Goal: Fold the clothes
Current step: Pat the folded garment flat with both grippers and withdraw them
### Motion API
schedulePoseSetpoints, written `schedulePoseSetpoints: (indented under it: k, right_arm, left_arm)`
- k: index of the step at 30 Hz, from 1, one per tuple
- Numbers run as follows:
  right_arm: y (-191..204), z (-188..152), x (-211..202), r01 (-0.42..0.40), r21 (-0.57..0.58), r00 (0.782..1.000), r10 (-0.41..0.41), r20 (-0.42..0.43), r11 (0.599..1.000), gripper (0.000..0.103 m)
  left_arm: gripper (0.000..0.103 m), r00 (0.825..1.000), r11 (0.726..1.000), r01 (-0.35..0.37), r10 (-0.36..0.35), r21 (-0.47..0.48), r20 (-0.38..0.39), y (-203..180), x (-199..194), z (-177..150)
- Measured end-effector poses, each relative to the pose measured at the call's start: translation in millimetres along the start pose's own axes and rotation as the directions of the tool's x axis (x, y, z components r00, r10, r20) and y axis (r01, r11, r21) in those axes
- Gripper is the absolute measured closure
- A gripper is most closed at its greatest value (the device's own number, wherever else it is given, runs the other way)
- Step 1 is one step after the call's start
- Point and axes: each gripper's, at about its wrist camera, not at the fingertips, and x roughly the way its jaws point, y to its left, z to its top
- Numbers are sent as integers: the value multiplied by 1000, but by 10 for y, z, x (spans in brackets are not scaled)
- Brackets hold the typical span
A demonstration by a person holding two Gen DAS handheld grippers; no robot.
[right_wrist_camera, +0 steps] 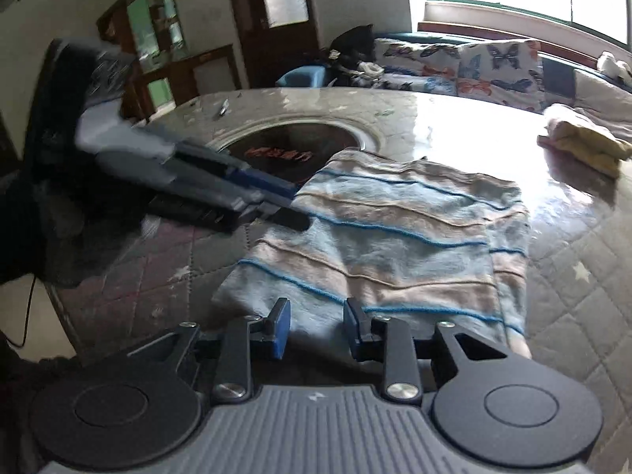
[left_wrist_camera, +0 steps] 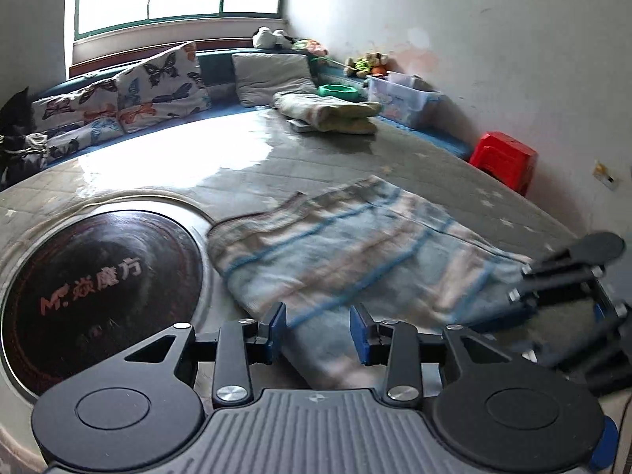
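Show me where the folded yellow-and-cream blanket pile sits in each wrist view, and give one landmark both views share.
Left wrist view: the folded yellow-and-cream blanket pile lies upper centre, at the quilted surface's far edge, before the grey cushion.
Right wrist view: the pile sits at the right edge, beyond the striped blue-and-beige cloth.
Shared landmark: the dark round panel with red lettering.

Left wrist view: striped cloth (left_wrist_camera: 347, 252) is motion-blurred, near end hidden under the left gripper (left_wrist_camera: 318, 335); right gripper (left_wrist_camera: 568, 276) blurred, cut off by the right edge. Dark round panel (left_wrist_camera: 98, 296) text only partly legible, its near rim hidden by the gripper body.
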Motion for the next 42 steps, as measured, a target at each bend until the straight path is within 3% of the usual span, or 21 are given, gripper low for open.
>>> schedulePoseSetpoints:
  k: [6,17,20,27,42]
  right_arm:
    - [-287,-95,-213,98,123,994,-105,44,988,74]
    - [-515,-205,-296,99,259,991,-120,67,961,74]
    - [-537,-222,-253,108,269,991,-126,51,957,74]
    - [-534,-156,-272,113,295,981,-153,117,949,68]
    - [-542,-78,-149,164,290,973,-202,107,943,68]
  left_arm:
    - [64,1000,1000,13,-12,24,-21,-89,-61,-160]
    - [64,998,1000,-20,21,8,-53,-26,-28,-251]
    - [59,998,1000,-30,30,1,-57,-22,-37,-247]
    - [49,996,998,-45,41,-38,-82,27,-15,-222]
    - [23,991,995,-87,81,-49,-108,26,-7,-213]
